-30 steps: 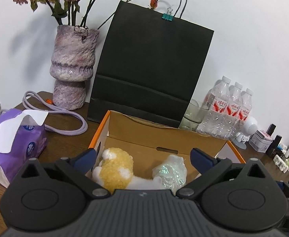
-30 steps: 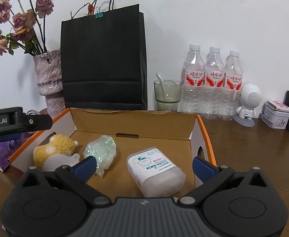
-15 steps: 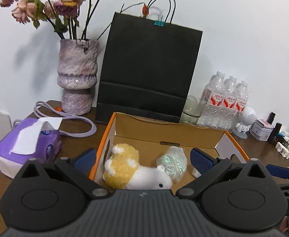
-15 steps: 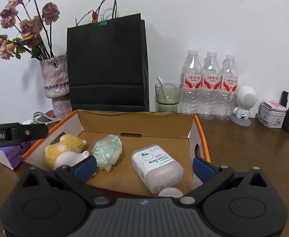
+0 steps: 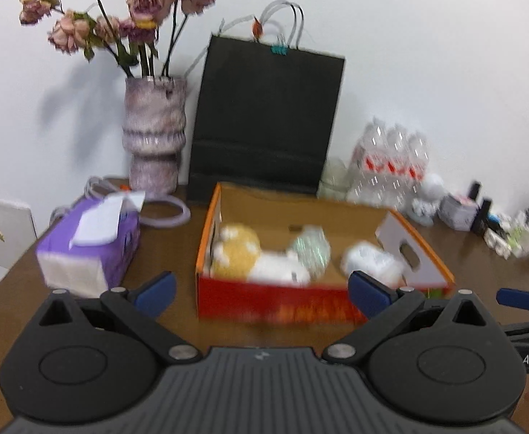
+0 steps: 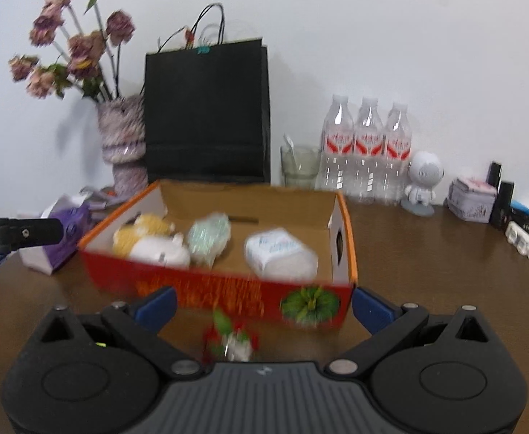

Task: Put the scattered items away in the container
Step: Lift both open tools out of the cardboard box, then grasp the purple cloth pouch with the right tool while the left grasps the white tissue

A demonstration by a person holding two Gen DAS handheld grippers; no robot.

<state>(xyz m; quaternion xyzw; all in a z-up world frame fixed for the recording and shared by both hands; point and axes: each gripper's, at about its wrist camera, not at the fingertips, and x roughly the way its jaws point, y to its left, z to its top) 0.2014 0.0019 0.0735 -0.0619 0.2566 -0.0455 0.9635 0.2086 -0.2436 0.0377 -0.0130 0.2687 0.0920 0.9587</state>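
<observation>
Cardboard box (image 6: 228, 294): red-fronted, orange-rimmed, open on top; it's the container, so I'm placing everything else off it.
Inside the box: plush toy (image 6: 148, 244) at the left end, crinkly green packet (image 6: 208, 237) in the middle, white tub (image 6: 280, 253) toward the right end. They're just lying loose where they landed, nothing stacked.
Left over: a small red, green and white thing (image 6: 230, 343) on the table just in front of the box, so I'd guess tidying isn't quite finished.
Right gripper (image 6: 262, 305): jaws spread wide, nothing held, hanging in front of the box right above that leftover item, probably lined up to grab it.
Left gripper (image 5: 261, 291): also wide open and empty, in front of the box, a bit left.
Hard to make out: both views are motion-blurred. The leftover thing is a smear and partly cut off by the gripper body, can't say what it is. The tub label is unreadable. From the left view the leftover item isn't visible at all.
</observation>
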